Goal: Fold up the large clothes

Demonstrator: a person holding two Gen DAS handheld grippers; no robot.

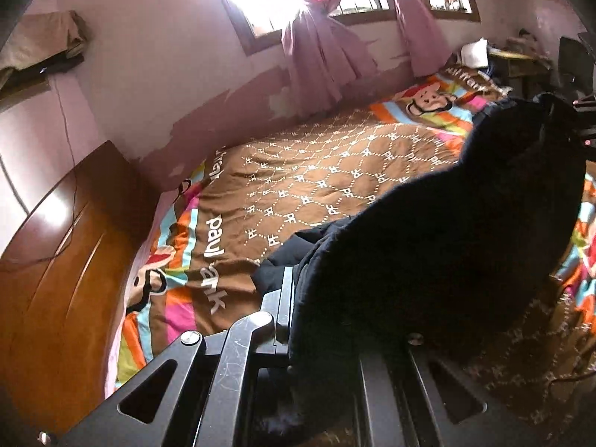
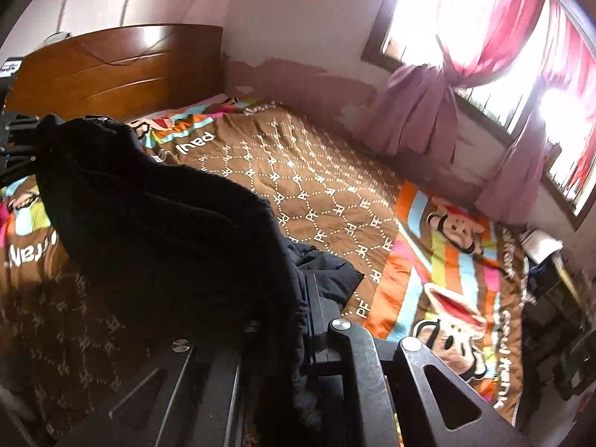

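Bedroom with a bed under a brown patterned quilt [image 1: 335,171]. Nearest, the left gripper [image 1: 294,320] and right gripper [image 2: 301,320] are each clamped on an edge of a black garment [image 1: 447,231], stretched between them above the quilt (it blocks much of each view). Beyond stand a wooden headboard [image 2: 111,70], then pink curtains [image 1: 320,56] at bright windows.
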